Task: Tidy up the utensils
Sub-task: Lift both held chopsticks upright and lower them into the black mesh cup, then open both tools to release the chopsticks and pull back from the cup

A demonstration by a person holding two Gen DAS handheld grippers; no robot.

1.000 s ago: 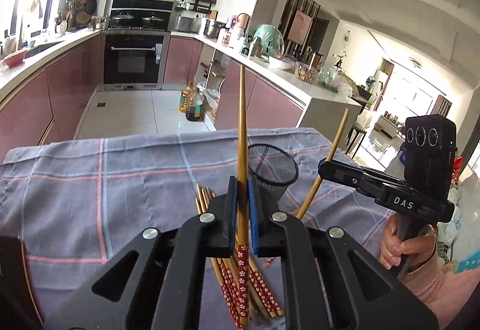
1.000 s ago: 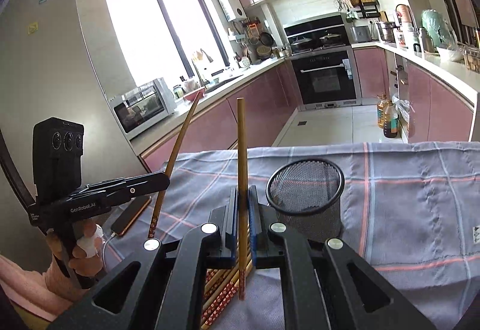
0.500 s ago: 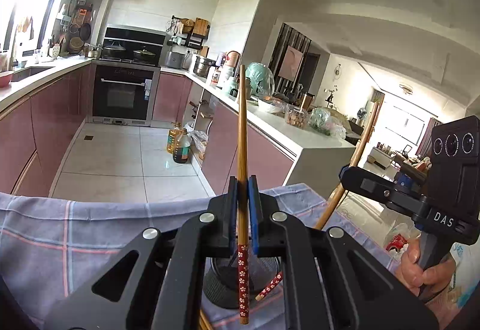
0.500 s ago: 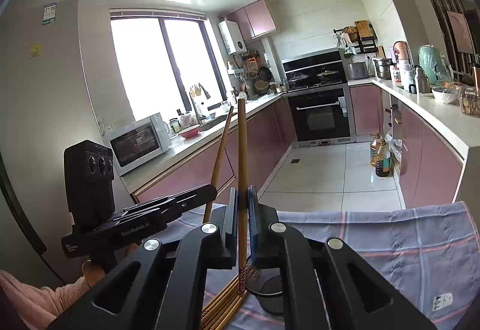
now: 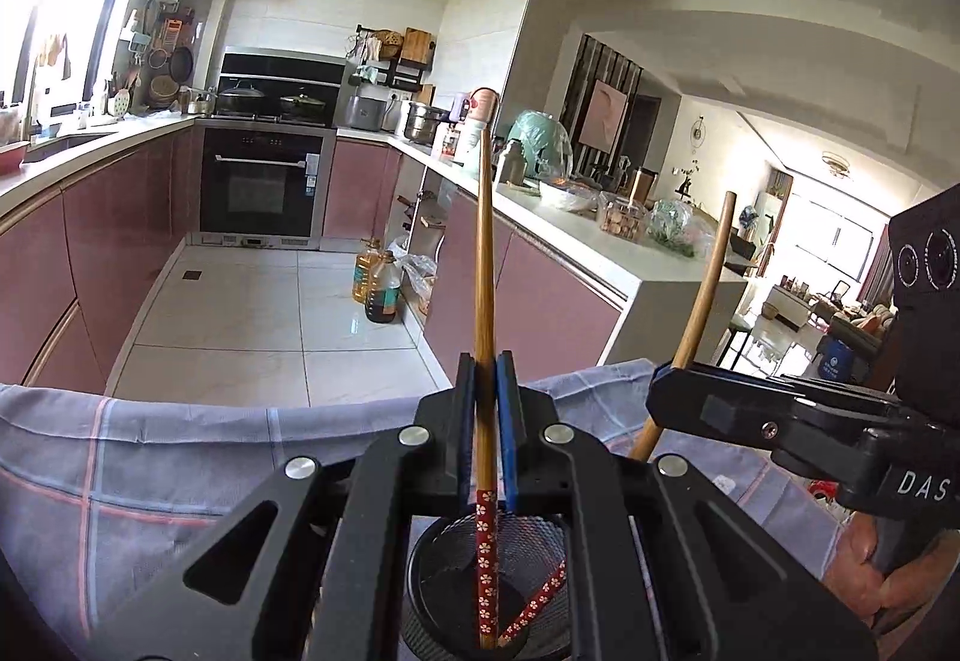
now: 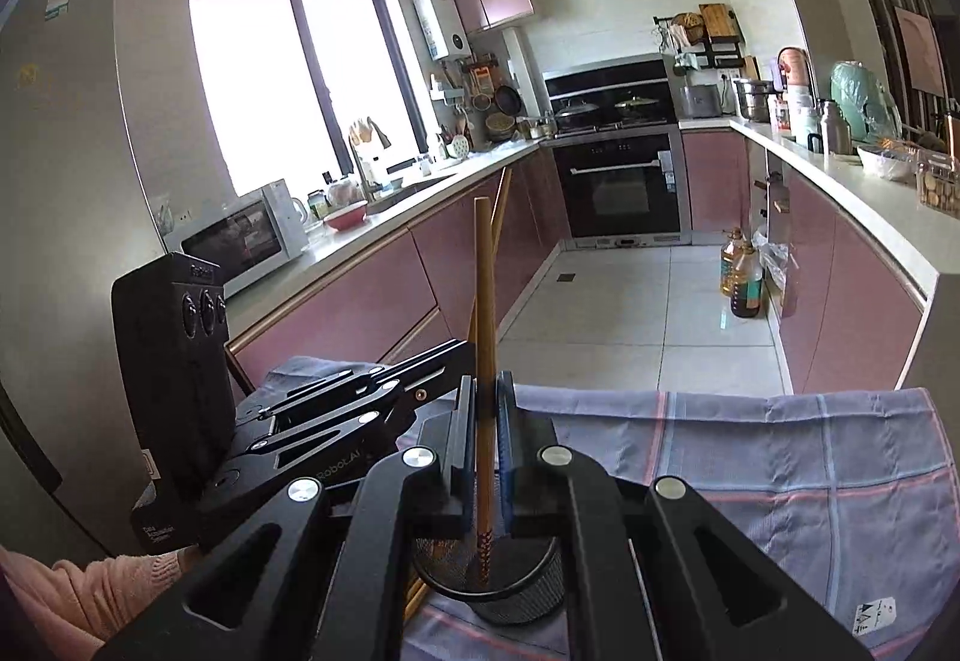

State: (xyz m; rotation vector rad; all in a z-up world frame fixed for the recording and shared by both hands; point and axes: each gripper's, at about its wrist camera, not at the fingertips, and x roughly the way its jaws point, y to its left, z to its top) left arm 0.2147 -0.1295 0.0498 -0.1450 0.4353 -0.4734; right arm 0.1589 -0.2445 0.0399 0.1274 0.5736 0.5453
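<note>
Kitchen bench (image 5: pixel 180 457) | both chopsticks now lowered into cup (image 5: pixel 444 559), tips inside | left gripper (image 5: pixel 485 421) clamps chopstick (image 5: pixel 483 253), right gripper (image 6: pixel 486 445) clamps another (image 6: pixel 483 301) | release pending

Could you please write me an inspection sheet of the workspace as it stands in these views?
Surface: table under a checked blue-grey cloth.
Job's things: black mesh holder; two chopsticks, patterned ends down inside it.
Clutter: nothing seen.
Claws: left claw shut on left chopstick; right claw shut on right chopstick.
Cables: nothing seen.
Surroundings: kitchen with oven, microwave, oil bottles on the floor.
</note>
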